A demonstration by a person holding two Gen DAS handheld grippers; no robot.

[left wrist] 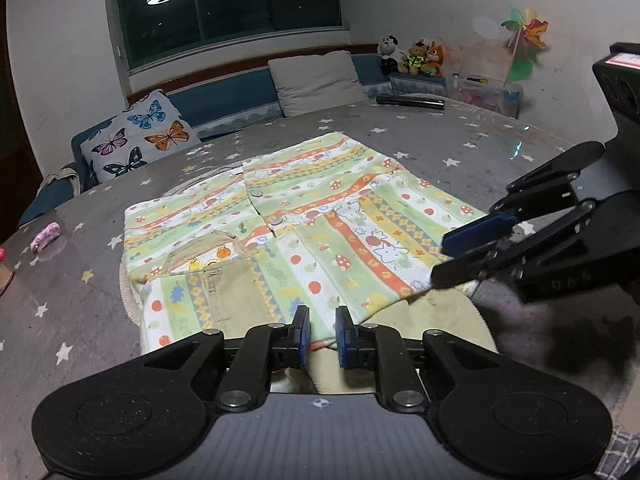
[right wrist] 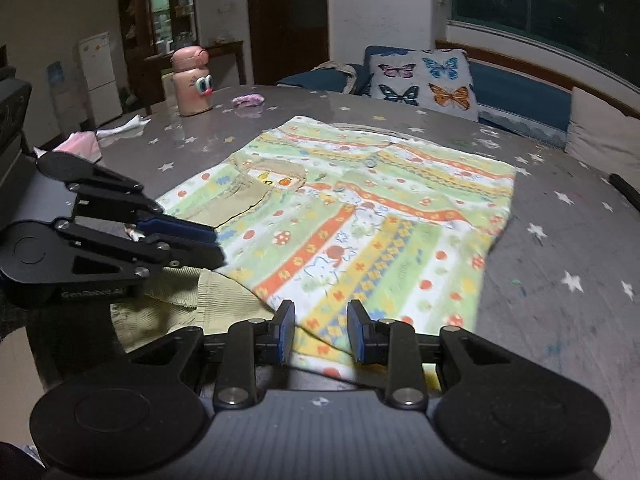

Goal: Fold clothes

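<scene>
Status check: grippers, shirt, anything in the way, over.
Left gripper open, right gripper open, both at near hem. Shirt flat on table, sleeves folded in. Nothing on it.

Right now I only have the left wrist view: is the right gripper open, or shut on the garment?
Observer: Open. The right gripper has its jaws apart astride the near hem of the patterned garment, not pinching it.
Operator: Anything standing on the table that I can't see?
Observer: A pink bottle stands upright beyond the garment's far corner, apart from it.
Operator: Anything else over there?
Observer: Pink and white cloths lie near the table edge, behind the left gripper.
</scene>
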